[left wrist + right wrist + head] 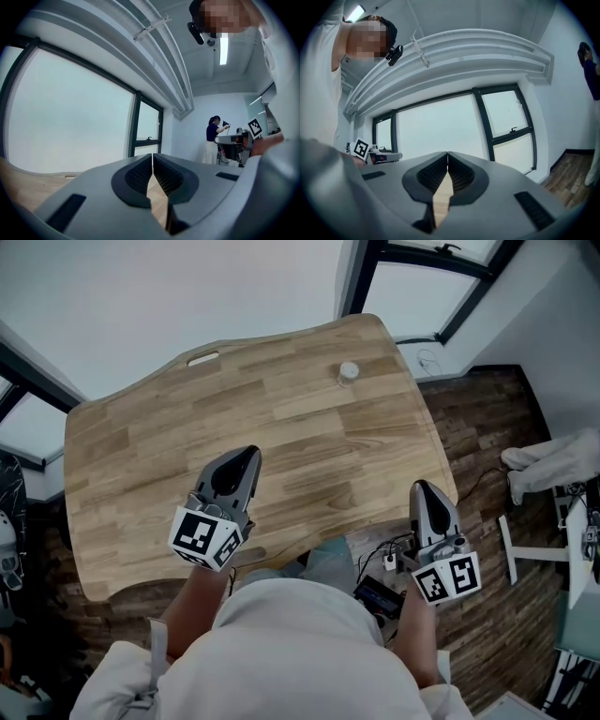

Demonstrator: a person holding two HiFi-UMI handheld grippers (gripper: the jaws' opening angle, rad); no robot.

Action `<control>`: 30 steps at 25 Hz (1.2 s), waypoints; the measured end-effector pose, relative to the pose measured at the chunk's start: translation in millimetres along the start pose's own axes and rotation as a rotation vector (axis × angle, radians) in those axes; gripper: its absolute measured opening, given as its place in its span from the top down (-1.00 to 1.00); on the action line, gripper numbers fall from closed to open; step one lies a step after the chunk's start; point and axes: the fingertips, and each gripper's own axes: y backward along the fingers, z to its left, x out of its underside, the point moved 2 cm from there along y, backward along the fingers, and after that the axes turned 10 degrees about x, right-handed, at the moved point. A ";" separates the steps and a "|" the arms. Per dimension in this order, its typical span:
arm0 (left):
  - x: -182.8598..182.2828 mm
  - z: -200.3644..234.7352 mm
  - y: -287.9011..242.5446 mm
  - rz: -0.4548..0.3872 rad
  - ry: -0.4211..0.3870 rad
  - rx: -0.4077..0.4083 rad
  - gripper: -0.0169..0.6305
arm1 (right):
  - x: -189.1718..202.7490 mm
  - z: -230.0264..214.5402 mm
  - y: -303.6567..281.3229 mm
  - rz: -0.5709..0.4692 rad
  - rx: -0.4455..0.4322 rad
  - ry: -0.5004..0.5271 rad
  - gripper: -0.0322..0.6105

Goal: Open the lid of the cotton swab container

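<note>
Soft, even daylight under heavy fisheye.
Pale windows (pixel 70 117) glowed overexposed; a ceiling lamp (pixel 223 49) flared near one o'clock; both gripper views bent and darkened at their rims, foreground softly blurred.

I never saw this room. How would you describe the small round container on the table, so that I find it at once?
Look at the large wooden table. Near its far right corner stands the small round container, whitish in colour. It is the only loose thing on the tabletop; the oval slot at the far left is just a cut-out.
</note>
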 end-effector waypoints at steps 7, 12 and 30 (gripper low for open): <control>-0.5 5.3 -17.0 -0.008 0.012 -0.118 0.89 | -2.6 -21.5 -54.4 0.031 -0.140 0.005 0.83; -2.2 7.9 -37.7 -0.014 0.020 -0.191 0.89 | -7.6 -40.9 -88.4 0.036 -0.226 0.006 0.83; -2.0 -2.2 -96.9 -0.001 -0.007 -0.361 0.89 | 0.2 -111.7 -146.2 0.075 -0.391 -0.016 0.83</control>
